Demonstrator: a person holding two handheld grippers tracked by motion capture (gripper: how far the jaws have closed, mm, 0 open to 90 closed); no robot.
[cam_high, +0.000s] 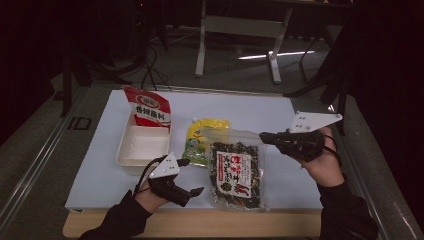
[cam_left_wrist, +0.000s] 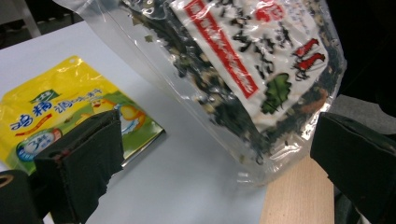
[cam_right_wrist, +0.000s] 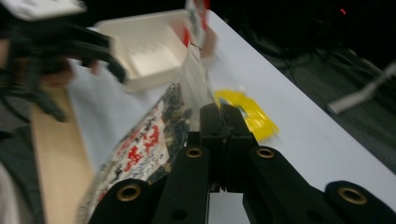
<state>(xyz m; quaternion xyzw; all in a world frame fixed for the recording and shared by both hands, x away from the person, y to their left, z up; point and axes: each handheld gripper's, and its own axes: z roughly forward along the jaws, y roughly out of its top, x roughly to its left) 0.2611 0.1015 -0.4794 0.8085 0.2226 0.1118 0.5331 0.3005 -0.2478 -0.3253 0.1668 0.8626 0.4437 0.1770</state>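
The right hand-held gripper (cam_high: 264, 136) was clamped shut on the top corner of the clear plastic seaweed bag (cam_high: 236, 170), lifted just right of the cream rectangular tray (cam_high: 142, 145). Placing it there remained; the left hand-held gripper (cam_high: 192, 176) gaped wide, empty.

seaweed bag (cam_left_wrist: 243, 70) top cut off by frame edge; tray (cam_right_wrist: 149, 51) blurred, red packet (cam_right_wrist: 196, 21) print unreadable

Red pouch (cam_high: 148, 107) labelled 香辣腌料, yellow packet (cam_left_wrist: 70, 116) reading 鸡精, seaweed bag (cam_high: 237, 172) print unreadable
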